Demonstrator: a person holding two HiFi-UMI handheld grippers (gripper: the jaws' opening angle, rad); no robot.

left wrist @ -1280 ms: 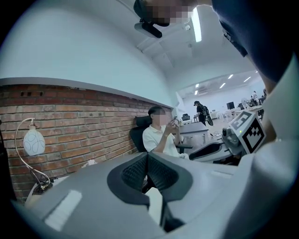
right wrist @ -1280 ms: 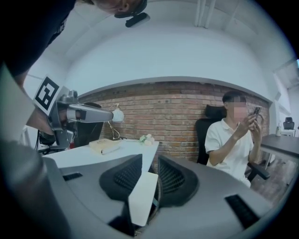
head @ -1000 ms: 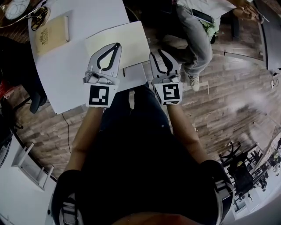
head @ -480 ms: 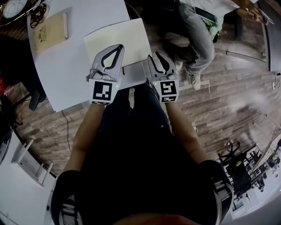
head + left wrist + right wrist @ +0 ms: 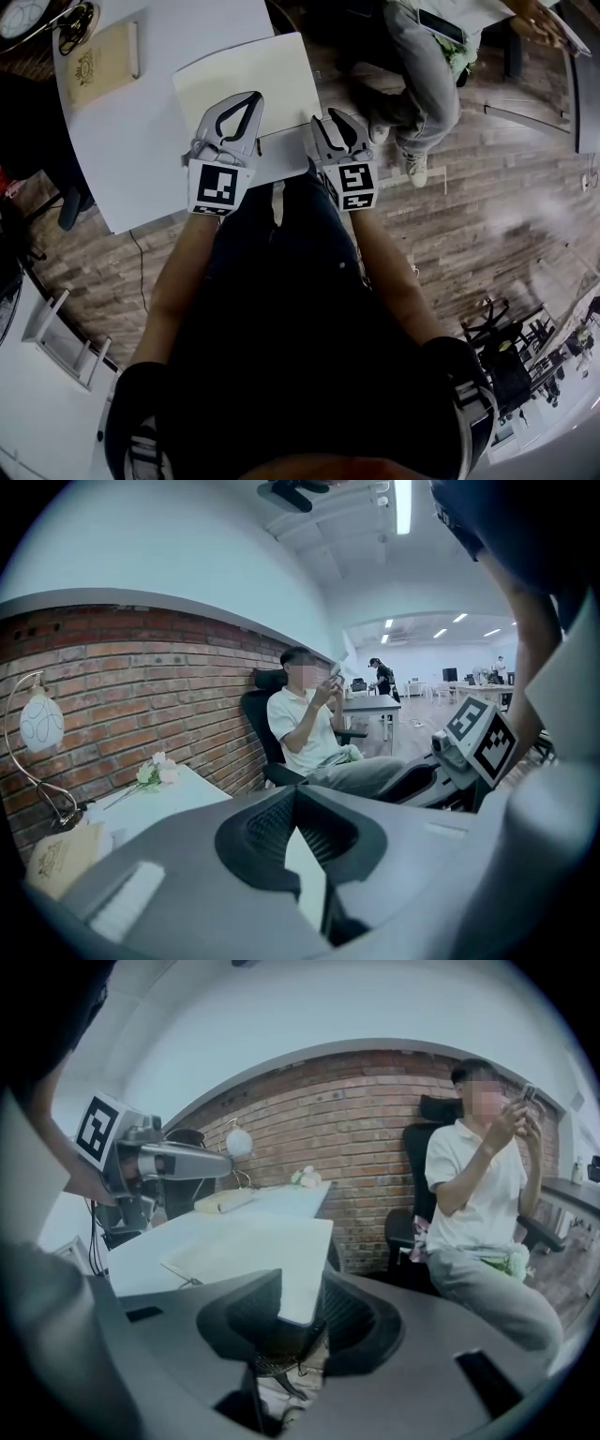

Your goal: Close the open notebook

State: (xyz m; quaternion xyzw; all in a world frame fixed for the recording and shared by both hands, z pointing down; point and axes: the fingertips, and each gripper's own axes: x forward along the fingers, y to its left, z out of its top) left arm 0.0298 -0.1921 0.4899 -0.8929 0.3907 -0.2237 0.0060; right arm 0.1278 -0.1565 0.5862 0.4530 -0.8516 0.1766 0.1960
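Both grippers have sunk toward the white surface (image 5: 141, 150). Left gripper (image 5: 250, 97): fingers closed tip to tip, nothing held, over the open notebook (image 5: 246, 80), which lies flat at the surface's near corner. Right gripper (image 5: 336, 120): fingers apart, just been opening; that corner's edge shows in the gap, contact unclear.

Notebook (image 5: 248, 80) lies on the table (image 5: 141, 159) just ahead of me, by its near right corner. Far left on the table, a book (image 5: 101, 66), with a lamp (image 5: 42, 722) beyond it. Right of the table, a person (image 5: 422, 75) sits in a chair (image 5: 422, 1147).
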